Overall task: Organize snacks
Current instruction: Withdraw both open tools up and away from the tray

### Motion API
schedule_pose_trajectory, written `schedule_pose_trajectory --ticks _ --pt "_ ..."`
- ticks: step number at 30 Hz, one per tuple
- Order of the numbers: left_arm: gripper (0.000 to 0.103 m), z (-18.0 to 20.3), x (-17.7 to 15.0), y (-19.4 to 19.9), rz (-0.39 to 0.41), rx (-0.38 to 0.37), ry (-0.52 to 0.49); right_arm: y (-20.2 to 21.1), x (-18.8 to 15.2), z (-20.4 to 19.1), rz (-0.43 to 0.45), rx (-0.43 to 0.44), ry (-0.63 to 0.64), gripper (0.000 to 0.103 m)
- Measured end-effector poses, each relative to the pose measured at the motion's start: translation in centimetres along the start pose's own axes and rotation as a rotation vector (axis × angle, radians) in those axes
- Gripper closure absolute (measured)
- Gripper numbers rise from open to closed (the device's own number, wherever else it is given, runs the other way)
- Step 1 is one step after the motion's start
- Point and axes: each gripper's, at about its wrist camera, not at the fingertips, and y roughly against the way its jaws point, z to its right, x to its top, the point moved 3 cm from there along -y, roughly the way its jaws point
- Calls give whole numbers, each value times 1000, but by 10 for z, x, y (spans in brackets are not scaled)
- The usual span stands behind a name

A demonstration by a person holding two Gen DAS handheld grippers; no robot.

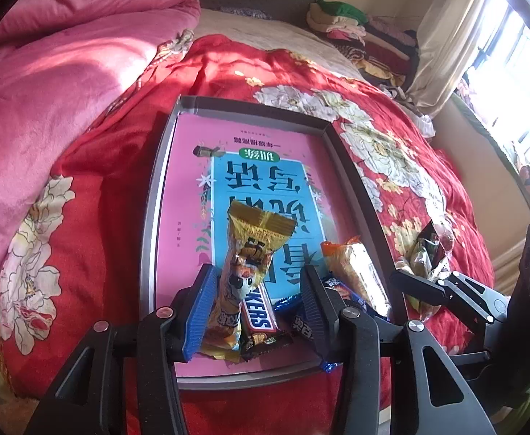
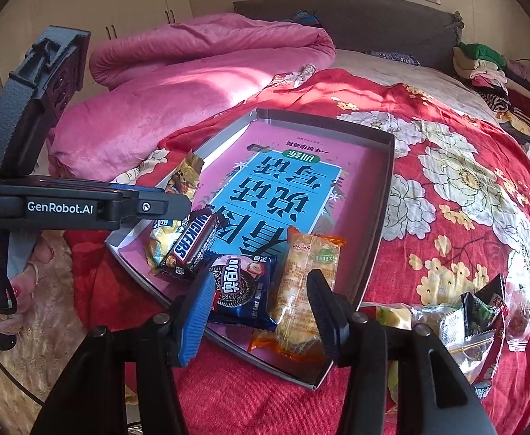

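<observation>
Left tongs (image 1: 257,290) part open over the near end of the gray tray (image 1: 148,217). Yellow snack bag (image 1: 254,250) and Snickers bar (image 1: 259,313) between the pads, bag right by the blue pad, not squeezed. Right tongs (image 2: 261,301) part open too, low over the blue Oreo pack (image 2: 245,290) and orange cracker pack (image 2: 304,286), gripping nothing. More snacks (image 2: 479,311) on the red blanket (image 2: 446,217), off to the right of the right tongs.
</observation>
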Motion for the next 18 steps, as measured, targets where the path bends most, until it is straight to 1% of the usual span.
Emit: schedule_pose_trajectory --ticks 2,4,9,11,12,13,16,18 --pt "50 2 3 5 23 -13 -2 3 1 2 9 -2 -8 49" --pt "45 4 5 7 36 -18 -7 7 2 4 25 -2 -19 47" --pt "44 4 5 6 31 12 -11 17 7 10 66 2 -46 38" --pt "38 3 5 10 56 22 2 20 9 11 80 0 -52 34" --pt "33 2 6 14 73 23 11 22 9 12 88 -4 -55 32" --pt "30 1 7 17 89 16 18 23 9 13 95 -8 -58 31" --pt "29 2 8 25 124 -4 28 26 10 15 106 -33 -57 27" --pt "29 3 9 26 132 -8 25 27 10 16 108 -44 -55 26"
